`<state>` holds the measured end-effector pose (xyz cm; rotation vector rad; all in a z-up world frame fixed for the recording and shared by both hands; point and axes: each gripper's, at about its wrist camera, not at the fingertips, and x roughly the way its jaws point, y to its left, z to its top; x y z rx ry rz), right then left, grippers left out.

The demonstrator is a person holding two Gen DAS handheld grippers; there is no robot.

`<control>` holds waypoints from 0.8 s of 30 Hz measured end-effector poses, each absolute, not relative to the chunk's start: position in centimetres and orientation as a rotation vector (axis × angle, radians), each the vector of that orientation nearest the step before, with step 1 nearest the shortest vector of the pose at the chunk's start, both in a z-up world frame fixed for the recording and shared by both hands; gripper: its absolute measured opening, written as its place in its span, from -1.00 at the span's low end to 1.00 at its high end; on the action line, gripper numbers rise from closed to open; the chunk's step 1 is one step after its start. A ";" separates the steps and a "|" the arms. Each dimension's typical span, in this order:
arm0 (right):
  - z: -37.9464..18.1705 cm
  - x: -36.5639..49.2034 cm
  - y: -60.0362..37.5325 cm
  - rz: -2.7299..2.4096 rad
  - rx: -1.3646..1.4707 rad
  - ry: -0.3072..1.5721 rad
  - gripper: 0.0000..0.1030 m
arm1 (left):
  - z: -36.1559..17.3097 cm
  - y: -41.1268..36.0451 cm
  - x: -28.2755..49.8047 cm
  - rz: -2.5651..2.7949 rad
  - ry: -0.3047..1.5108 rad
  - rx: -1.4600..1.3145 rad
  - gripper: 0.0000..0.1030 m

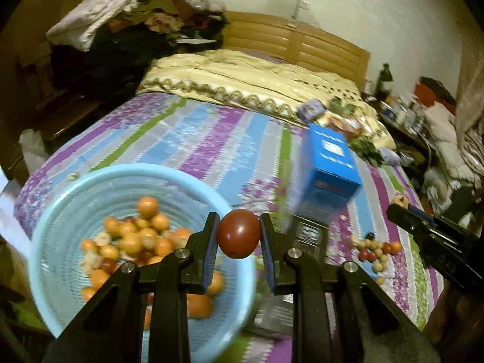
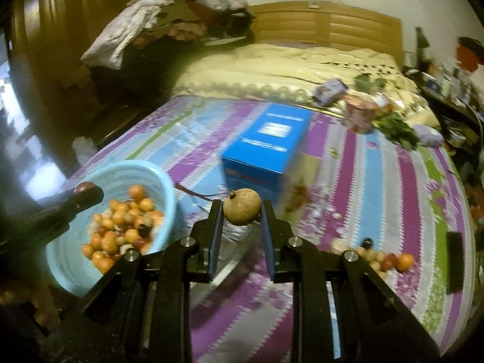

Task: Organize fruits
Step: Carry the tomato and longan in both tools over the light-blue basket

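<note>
My left gripper (image 1: 239, 234) is shut on a dark red round fruit (image 1: 239, 233) and holds it above the right rim of the light blue basket (image 1: 60, 211), which holds several orange and red fruits (image 1: 133, 236). My right gripper (image 2: 242, 207) is shut on a tan brown round fruit (image 2: 242, 206) above the striped bedspread, right of the basket (image 2: 157, 181). A small pile of loose fruits (image 1: 375, 249) lies on the bed; it also shows in the right wrist view (image 2: 384, 258). The left gripper shows in the right wrist view (image 2: 81, 193).
A blue carton (image 1: 328, 178) lies on the bed behind the grippers, also in the right wrist view (image 2: 266, 145). A cream quilt (image 2: 287, 69), leafy greens (image 2: 396, 130) and a pink cup (image 2: 360, 113) sit farther back. Clothes pile (image 1: 106, 15) at the left.
</note>
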<state>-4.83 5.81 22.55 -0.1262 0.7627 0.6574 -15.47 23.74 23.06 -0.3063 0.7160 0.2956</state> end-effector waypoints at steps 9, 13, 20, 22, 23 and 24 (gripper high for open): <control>22.5 -6.0 13.2 0.788 -0.156 0.822 -0.51 | 23.0 32.5 -19.5 0.439 0.721 -0.388 -0.49; 22.1 -6.9 16.3 0.844 -0.185 0.850 -0.52 | 22.2 35.3 -21.3 0.474 0.735 -0.420 -0.49; 20.7 -7.8 20.2 0.904 -0.242 0.927 -0.51 | 19.7 38.8 -23.1 0.499 0.794 -0.483 -0.49; 20.2 -8.1 21.0 0.910 -0.263 0.949 -0.51 | 19.1 39.4 -23.4 0.507 0.810 -0.495 -0.49; 20.0 -8.2 21.3 0.912 -0.273 0.961 -0.51 | 18.7 39.8 -23.6 0.511 0.819 -0.500 -0.49; 19.7 -8.2 21.6 0.912 -0.282 0.975 -0.51 | 18.4 40.0 -23.6 0.514 0.827 -0.503 -0.49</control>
